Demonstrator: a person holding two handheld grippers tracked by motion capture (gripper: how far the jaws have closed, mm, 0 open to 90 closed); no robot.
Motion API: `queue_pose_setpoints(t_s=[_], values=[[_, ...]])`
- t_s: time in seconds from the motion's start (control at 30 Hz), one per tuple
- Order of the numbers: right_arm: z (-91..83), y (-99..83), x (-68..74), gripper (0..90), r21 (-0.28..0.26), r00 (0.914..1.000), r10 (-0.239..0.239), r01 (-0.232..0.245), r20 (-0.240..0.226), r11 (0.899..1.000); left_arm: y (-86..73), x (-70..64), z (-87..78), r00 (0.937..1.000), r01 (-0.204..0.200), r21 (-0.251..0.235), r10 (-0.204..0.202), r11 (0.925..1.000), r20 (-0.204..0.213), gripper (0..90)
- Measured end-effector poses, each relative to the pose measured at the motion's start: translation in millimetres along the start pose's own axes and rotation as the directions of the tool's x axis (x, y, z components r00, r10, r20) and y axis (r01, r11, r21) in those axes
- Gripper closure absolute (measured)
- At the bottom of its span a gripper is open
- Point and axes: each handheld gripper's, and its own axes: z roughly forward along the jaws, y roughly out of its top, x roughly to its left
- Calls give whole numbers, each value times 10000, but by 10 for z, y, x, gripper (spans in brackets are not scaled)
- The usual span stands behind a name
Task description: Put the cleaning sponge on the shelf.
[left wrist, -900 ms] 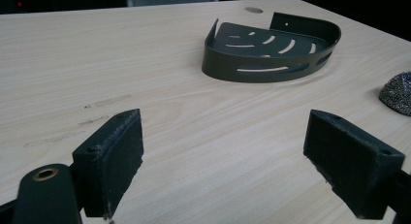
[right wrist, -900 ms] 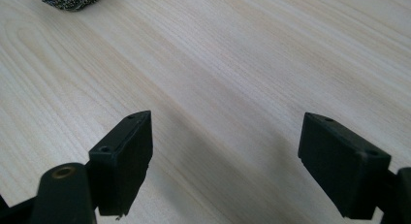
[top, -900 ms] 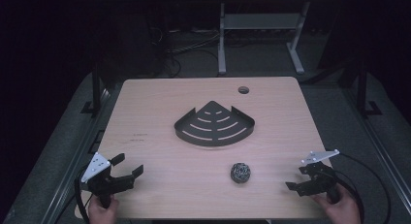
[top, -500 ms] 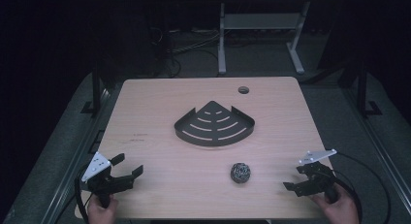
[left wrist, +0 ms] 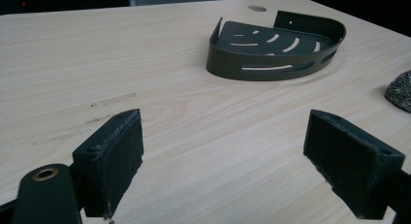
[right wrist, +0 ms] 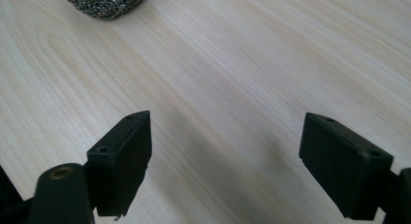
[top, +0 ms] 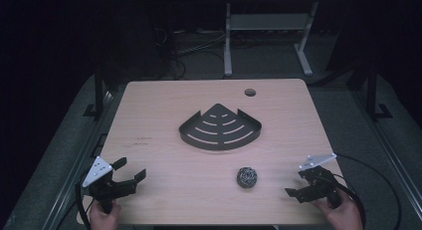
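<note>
The left tool (top: 130,173) sat at the near left corner of the tabletop (top: 159,120), its jaws spread wide with only bare wood between them, a hand (top: 103,217) gripping it from below. The right tool (top: 298,185) rested at the near right edge, held by the other hand (top: 343,215), and its jaws were spread wide too, holding nothing. A ball of steel wool (top: 247,177) lay on the wood to the left of the right tool, apart from it. Farther off, near the middle, stood a dark fan-shaped corner tray (top: 220,128) with curved slots, empty. A small round hole (top: 250,92) showed toward the far edge.
</note>
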Motion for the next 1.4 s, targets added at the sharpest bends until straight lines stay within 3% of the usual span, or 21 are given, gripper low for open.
queue_pose_setpoints(t_s=[0.53,1.4], values=[[57,100,161,187,188,9975,-704,705,-71,9973,1,-5,1,10000,-38,48,38,10000,-3,137],[144,255,377,196,314,9882,-1370,1393,-679,9897,4,-12,6,10000,-52,46,52,10000,-35,137]])
